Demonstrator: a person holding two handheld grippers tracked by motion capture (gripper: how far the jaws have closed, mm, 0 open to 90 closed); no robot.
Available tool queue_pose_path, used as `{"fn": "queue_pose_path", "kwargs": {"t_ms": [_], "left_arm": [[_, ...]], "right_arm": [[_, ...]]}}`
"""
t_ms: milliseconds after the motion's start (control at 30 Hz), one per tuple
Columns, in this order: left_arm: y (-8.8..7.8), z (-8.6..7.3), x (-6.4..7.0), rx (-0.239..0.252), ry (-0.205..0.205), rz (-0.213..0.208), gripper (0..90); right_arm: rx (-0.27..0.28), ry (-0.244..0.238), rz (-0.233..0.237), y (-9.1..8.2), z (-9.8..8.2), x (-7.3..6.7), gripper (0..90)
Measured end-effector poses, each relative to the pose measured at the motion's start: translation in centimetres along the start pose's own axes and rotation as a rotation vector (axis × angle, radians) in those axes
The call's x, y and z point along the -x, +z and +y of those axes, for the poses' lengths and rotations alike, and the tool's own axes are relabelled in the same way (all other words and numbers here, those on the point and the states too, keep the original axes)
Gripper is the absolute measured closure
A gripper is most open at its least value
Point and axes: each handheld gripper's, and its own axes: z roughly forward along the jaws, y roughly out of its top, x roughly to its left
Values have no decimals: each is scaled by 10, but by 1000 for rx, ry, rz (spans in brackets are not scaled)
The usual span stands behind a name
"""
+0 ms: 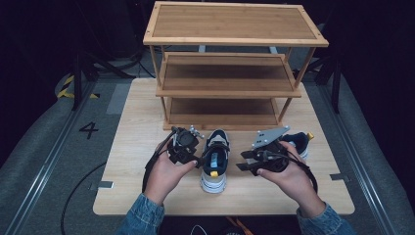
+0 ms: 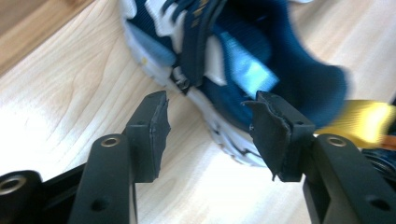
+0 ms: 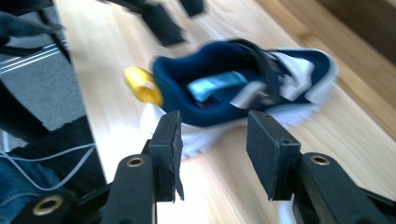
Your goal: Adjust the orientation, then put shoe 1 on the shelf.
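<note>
A navy and white sneaker (image 1: pixel 215 159) with a yellow heel tab stands on the wooden table (image 1: pixel 142 147), toe toward the shelf. My left gripper (image 1: pixel 190 149) is just to its left and open; in the left gripper view its jaws (image 2: pixel 210 107) straddle the air beside the sneaker's side (image 2: pixel 243 60), not touching it. To the sneaker's right, my right gripper (image 1: pixel 246 161) is open too, and its view (image 3: pixel 215 126) faces the sneaker's other side (image 3: pixel 233 88) a short way off. A second, matching sneaker (image 1: pixel 297 142) lies behind the right hand.
A three-tier bamboo shelf (image 1: pixel 230 39) stands at the back of the table, all tiers bare. The left gripper's jaw pads (image 3: pixel 163 21) show beyond the sneaker in the right gripper view. Cables trail off the table's near edge. Dark floor surrounds the table.
</note>
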Motion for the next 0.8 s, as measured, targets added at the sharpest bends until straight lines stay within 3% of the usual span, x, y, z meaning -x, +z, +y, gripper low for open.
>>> {"fn": "queue_pose_path", "kwargs": {"t_ms": [333, 467, 600, 667, 800], "left_arm": [[-15, 11, 31, -9, 111, -47, 447], [-13, 13, 37, -23, 131, -83, 438], [-10, 16, 37, -20, 139, -168, 440], [-6, 17, 37, -33, 120, -211, 435], [0, 22, 39, -61, 134, -190, 429]], "right_arm": [[29, 103, -117, -41, -20, 32, 539], [40, 154, -157, -57, -31, 44, 535], [50, 180, -181, -66, -37, 49, 532], [52, 184, -188, -70, -39, 50, 531], [59, 214, -206, -80, -47, 56, 525]]}}
